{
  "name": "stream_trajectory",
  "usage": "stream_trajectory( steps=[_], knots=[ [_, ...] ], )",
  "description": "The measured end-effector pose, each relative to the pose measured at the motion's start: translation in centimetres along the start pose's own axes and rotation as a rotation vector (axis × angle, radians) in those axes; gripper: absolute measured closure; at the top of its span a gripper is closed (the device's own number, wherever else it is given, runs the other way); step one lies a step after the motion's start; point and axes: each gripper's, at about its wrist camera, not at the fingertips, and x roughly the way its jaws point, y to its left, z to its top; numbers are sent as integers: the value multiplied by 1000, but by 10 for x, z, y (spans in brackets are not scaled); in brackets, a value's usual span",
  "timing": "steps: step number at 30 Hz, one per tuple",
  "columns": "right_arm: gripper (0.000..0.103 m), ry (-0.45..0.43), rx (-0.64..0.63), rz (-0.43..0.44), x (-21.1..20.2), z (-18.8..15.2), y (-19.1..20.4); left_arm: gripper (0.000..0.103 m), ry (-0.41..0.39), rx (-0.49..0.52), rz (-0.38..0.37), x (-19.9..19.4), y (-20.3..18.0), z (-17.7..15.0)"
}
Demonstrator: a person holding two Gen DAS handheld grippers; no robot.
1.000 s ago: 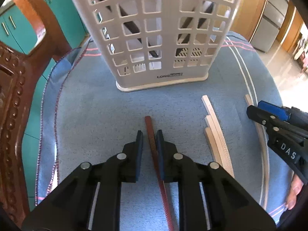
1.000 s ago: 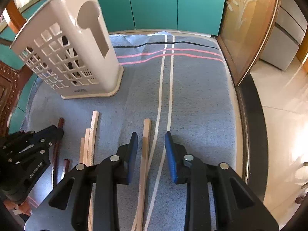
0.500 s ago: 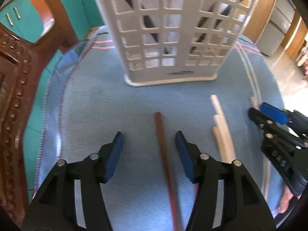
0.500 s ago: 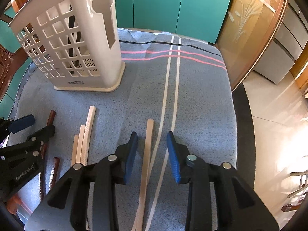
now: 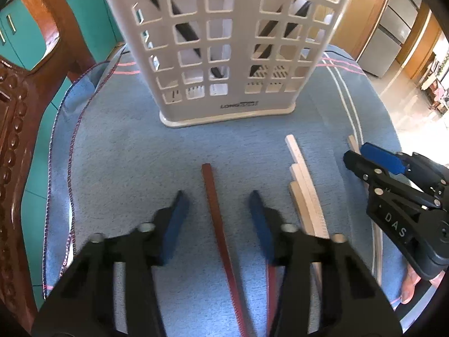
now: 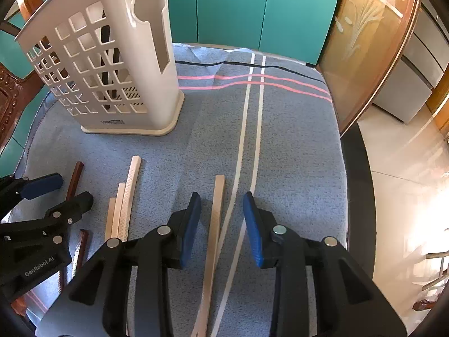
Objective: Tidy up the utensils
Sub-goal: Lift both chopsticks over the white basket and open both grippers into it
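A white lattice utensil holder [image 5: 224, 56] [image 6: 112, 70] stands on the blue cloth, with dark utensils inside it. My left gripper [image 5: 218, 195] straddles a brown stick [image 5: 213, 196] lying on the cloth. Its jaws are closing and the pads stand clear of the stick. A second brown stick [image 5: 270, 280] lies by its right finger. My right gripper [image 6: 221, 196] straddles a pale wooden stick [image 6: 217, 210]. Its jaws are closing slightly without touching it. Three pale sticks [image 5: 306, 196] [image 6: 123, 205] lie between the two grippers.
The striped blue cloth [image 6: 294, 154] covers a round table whose dark rim [image 6: 356, 196] runs along the right. A carved wooden chair [image 5: 16, 168] stands close on the left. Teal cabinets [image 6: 238, 8] are behind. A person's finger [image 5: 409, 289] shows under the right gripper [image 5: 356, 151].
The left gripper was shut close around the brown stick, then sprang wide, and now stands narrower with the stick loose between its pads. The right gripper has barely changed.
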Motion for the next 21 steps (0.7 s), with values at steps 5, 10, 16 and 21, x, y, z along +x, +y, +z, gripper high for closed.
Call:
stream_trajectory(
  steps=[5, 10, 16, 21],
  knots=[
    [96, -6, 12, 45, 0, 1, 2, 95, -13, -26, -13, -3, -3, 4],
    [96, -18, 39, 85, -6, 5, -1, 96, -60, -30, -5, -17, 0, 6],
    [96, -135, 54, 149, -64, 11, -5, 96, -185, -4, -24, -71, -10, -1],
    [96, -270, 25, 193, -126, 5, -8, 96, -289, -9, -24, -116, -15, -14]
  ],
)
